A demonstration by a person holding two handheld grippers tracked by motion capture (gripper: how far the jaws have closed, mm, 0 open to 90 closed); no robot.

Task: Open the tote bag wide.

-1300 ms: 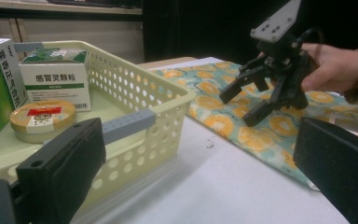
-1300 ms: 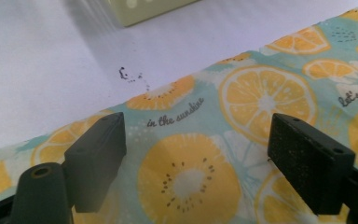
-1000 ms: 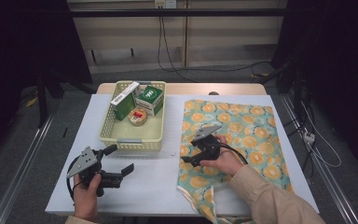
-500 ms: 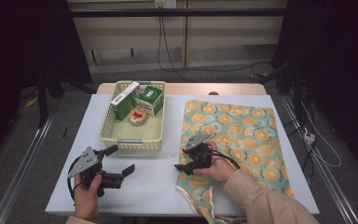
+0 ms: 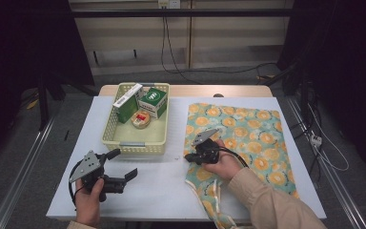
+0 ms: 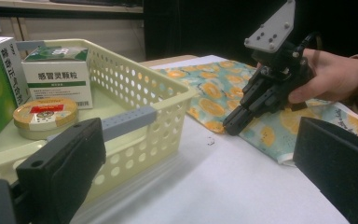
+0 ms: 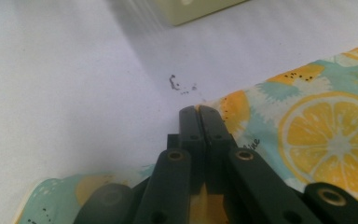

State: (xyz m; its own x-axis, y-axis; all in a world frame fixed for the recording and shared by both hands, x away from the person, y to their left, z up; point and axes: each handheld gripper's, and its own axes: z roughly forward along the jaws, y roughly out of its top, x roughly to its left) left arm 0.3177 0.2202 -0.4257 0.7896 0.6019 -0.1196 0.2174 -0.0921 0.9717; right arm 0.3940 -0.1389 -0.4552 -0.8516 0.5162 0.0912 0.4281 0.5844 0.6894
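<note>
Lemon-print cloth (image 5: 248, 138) lies flat on the right half of the white table (image 5: 171, 191), its near-left corner trailing off the front edge. We see the right gripper (image 5: 188, 157) at the cloth's left edge, tips down on the hem. Its jaws have just been closing and now stand together; in the right gripper view (image 7: 199, 116) the two black jaws meet at the cloth border, with a fold of fabric apparently pinched between them, though we can't confirm how much. The left gripper view shows the same gripper (image 6: 230, 127) side-on, tip touching the cloth edge. The left gripper (image 5: 124, 164) sits well apart near the front-left, jaws wide, nothing between them. Just beyond it is the yellow basket (image 5: 133, 143), holding green boxes (image 5: 153, 101) and a round tin (image 5: 140, 119); the left gripper view shows the box labels clearly.
</note>
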